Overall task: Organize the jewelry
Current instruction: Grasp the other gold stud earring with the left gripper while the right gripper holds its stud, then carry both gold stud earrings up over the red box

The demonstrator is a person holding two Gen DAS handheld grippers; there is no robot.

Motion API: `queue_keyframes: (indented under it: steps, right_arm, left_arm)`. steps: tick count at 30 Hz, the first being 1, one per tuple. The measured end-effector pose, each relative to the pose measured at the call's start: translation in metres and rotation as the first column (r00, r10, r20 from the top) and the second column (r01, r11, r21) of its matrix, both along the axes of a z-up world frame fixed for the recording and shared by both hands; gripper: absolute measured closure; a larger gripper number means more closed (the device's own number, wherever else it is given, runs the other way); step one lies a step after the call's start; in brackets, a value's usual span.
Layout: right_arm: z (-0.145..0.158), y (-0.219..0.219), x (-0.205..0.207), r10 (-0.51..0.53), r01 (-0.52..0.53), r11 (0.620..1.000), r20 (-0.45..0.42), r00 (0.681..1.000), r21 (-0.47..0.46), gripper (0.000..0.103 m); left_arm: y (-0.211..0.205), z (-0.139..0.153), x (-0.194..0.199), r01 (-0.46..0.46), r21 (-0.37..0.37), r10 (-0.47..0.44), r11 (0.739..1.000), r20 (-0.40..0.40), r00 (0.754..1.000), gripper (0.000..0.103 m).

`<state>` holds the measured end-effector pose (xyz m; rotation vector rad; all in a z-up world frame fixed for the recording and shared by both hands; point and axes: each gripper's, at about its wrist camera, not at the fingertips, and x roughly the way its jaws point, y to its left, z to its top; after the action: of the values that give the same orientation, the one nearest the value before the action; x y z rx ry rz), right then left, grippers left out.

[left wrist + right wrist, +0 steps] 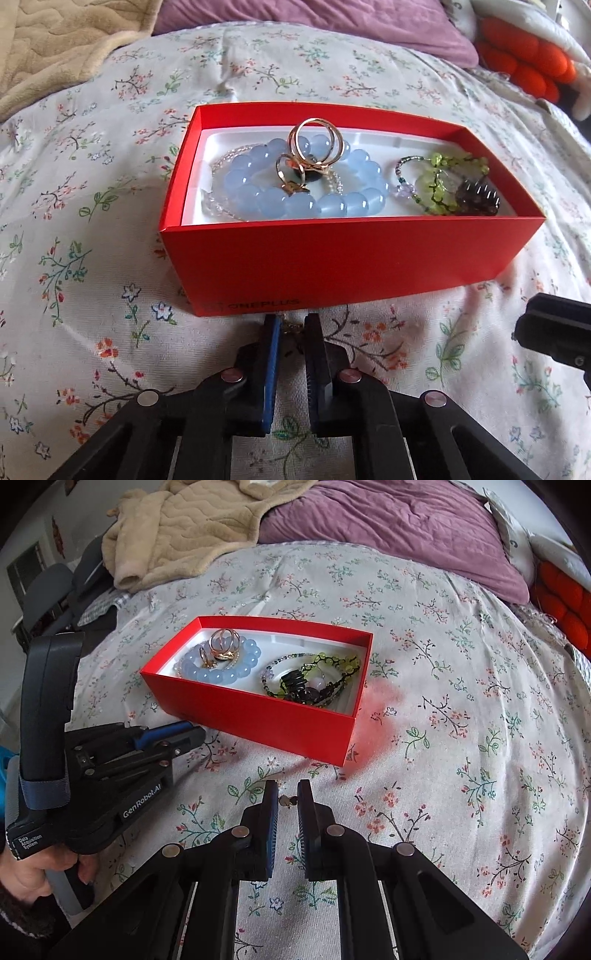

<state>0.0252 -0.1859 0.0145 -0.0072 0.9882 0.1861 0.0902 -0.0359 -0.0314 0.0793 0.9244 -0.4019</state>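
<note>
A red box (347,254) (258,716) sits on the floral bedspread. Inside lie a blue bead bracelet (295,201) (221,672), gold rings (314,144) (221,644), a green bead bracelet (439,184) (332,664) and dark pieces (478,197) (299,686). My left gripper (293,328) is just in front of the box wall, its jaws narrowly parted around a small gold piece (291,328); it also shows in the right wrist view (184,731). My right gripper (287,800) is low over the bedspread, narrowly parted around a small gold earring (288,800).
The floral bedspread (461,701) spreads all around. A beige blanket (184,524) and a purple pillow (388,524) lie at the back. An orange cushion (565,605) is at the far right. A chair (44,590) stands left of the bed.
</note>
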Motion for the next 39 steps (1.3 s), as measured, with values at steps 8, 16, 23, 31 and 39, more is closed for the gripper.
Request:
queue_keyframes:
  steps: [8,16,23,31,39]
  right_arm:
    - [0.010,-0.002,0.004,0.004,-0.004,1.000,0.003,1.000,0.019,0.092]
    - [0.031,-0.008,0.007,-0.026,0.024,0.998,0.032,0.999,0.058,0.092]
    - [0.049,-0.006,0.014,-0.043,0.040,0.995,0.037,0.998,0.088,0.092]
    - [0.065,0.002,0.031,-0.066,0.058,0.987,0.053,0.996,0.149,0.092]
    - [0.052,0.004,0.059,-0.102,0.099,0.975,0.006,0.995,0.200,0.092]
  left_arm:
    - [0.016,0.008,-0.006,0.007,-0.005,-0.007,1.000,-0.041,0.999,0.096]
    - [0.033,0.032,-0.012,0.014,-0.043,-0.016,0.999,-0.040,0.999,0.096]
    - [0.037,0.062,-0.011,0.033,-0.054,-0.034,0.998,-0.019,0.999,0.096]
    - [0.030,0.088,0.010,0.041,-0.068,-0.043,0.997,-0.023,0.999,0.096]
    - [0.018,0.083,0.037,0.040,-0.065,-0.046,0.997,-0.097,0.994,0.096]
